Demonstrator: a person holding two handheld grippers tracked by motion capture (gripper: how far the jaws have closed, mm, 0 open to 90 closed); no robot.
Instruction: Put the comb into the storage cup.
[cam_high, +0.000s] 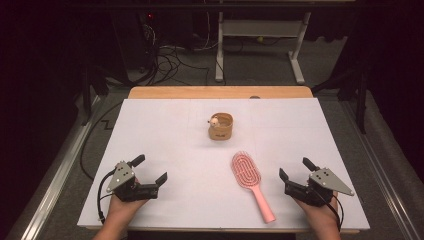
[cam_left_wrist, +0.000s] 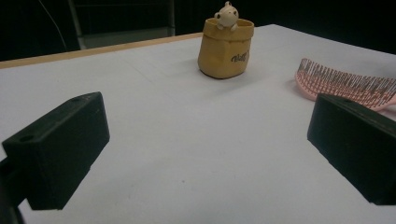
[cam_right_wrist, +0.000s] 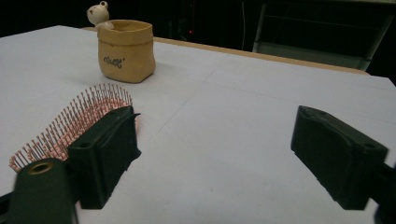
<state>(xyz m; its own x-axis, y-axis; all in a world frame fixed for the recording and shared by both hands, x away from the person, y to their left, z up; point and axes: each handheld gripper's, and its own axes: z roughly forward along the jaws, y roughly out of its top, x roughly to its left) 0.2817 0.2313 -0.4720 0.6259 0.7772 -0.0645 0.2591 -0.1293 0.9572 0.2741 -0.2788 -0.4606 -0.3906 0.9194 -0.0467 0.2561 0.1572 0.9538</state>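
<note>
A pink hairbrush (cam_high: 250, 181) lies bristles up on the white table cover (cam_high: 190, 140), handle toward the front edge; its bristles show as the hairbrush (cam_left_wrist: 345, 85) and the hairbrush (cam_right_wrist: 74, 122). Behind it stands a small tan pot (cam_high: 220, 126) with a little bear figure on its rim, seen too as the pot (cam_left_wrist: 225, 46) and the pot (cam_right_wrist: 125, 49). My left gripper (cam_high: 150, 169) rests open at the front left, nothing between its jaws. At the front right my right gripper (cam_high: 296, 169) is open, just right of the brush, touching nothing.
The wooden table edge (cam_high: 220, 92) shows beyond the cover. Farther back stand a white desk frame (cam_high: 260, 45) and loose cables (cam_high: 170, 60) on the floor. Bare cover lies between both grippers and around the pot.
</note>
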